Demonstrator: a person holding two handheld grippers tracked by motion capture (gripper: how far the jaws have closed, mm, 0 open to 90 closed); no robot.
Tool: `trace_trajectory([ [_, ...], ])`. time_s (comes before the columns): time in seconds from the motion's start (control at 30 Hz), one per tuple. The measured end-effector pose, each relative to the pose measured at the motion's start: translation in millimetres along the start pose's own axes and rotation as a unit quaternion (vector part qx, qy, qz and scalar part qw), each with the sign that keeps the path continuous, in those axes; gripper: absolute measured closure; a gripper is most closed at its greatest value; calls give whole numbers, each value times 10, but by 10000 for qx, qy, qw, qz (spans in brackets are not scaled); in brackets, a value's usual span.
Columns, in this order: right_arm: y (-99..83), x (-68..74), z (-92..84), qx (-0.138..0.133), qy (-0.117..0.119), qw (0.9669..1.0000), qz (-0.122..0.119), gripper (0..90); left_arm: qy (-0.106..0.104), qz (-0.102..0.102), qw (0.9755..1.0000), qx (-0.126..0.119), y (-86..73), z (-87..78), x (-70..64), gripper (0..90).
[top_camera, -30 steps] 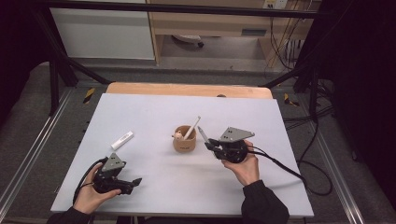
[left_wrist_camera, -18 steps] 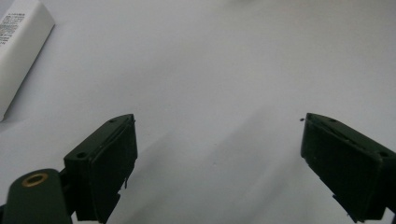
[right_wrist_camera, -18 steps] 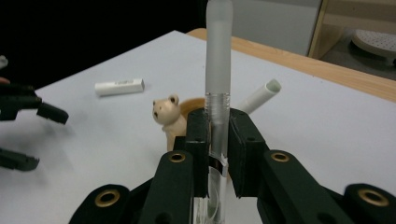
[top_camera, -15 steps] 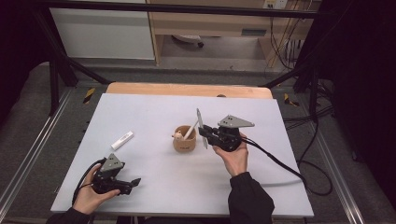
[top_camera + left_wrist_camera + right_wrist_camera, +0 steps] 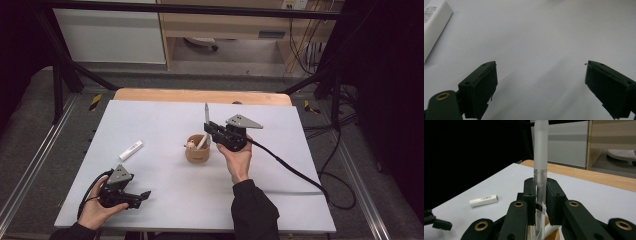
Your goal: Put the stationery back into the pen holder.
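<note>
At the lower left of the high view my left gripper rests low on the surface, jaws wide apart with nothing between them; its own view shows bare white surface ahead and the corner of a white box at the upper left. That box lies flat just up and right of this gripper, near it, long axis slanting toward the upper right.

Toward the middle of the high view my right gripper is raised, jaws clamped on a pen. In the right gripper view the pen stands almost upright between the pads, frosted cap rising to the top of the frame, clear barrel running down below the jaws. Just below and left of those jaws in the high view sits the cup, with another white stick leaning in it. The pen's lower end points down toward the cup's mouth; I cannot tell whether it is clear of the rim.

I judge the right hand is the one that matters here: the pen's axis is vertical, right over the cup, so any move up or down runs along it.
</note>
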State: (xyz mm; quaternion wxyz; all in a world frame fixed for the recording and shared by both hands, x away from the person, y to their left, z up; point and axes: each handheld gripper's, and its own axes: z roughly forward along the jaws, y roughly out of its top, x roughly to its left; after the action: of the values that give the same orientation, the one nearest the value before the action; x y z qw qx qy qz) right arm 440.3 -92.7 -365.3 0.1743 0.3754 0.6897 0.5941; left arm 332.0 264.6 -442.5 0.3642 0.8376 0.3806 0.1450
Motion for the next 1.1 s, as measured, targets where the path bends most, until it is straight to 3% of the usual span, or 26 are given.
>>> trace_trajectory([
  [0.2,-39,-11,149,-11,-1,10000,60,795,-8,5,10000,5,-1,3,2,109],
  [0.43,-127,-5,258,113,16,9999,-34,795,4,-2,10000,-11,-5,-5,12,109],
  [0.77,-256,1,325,322,27,9990,-304,795,6,12,10000,5,-6,-5,11,109],
  [1.1,-400,-29,318,295,-8,9993,-220,794,0,11,10000,10,-8,-2,8,109],
])
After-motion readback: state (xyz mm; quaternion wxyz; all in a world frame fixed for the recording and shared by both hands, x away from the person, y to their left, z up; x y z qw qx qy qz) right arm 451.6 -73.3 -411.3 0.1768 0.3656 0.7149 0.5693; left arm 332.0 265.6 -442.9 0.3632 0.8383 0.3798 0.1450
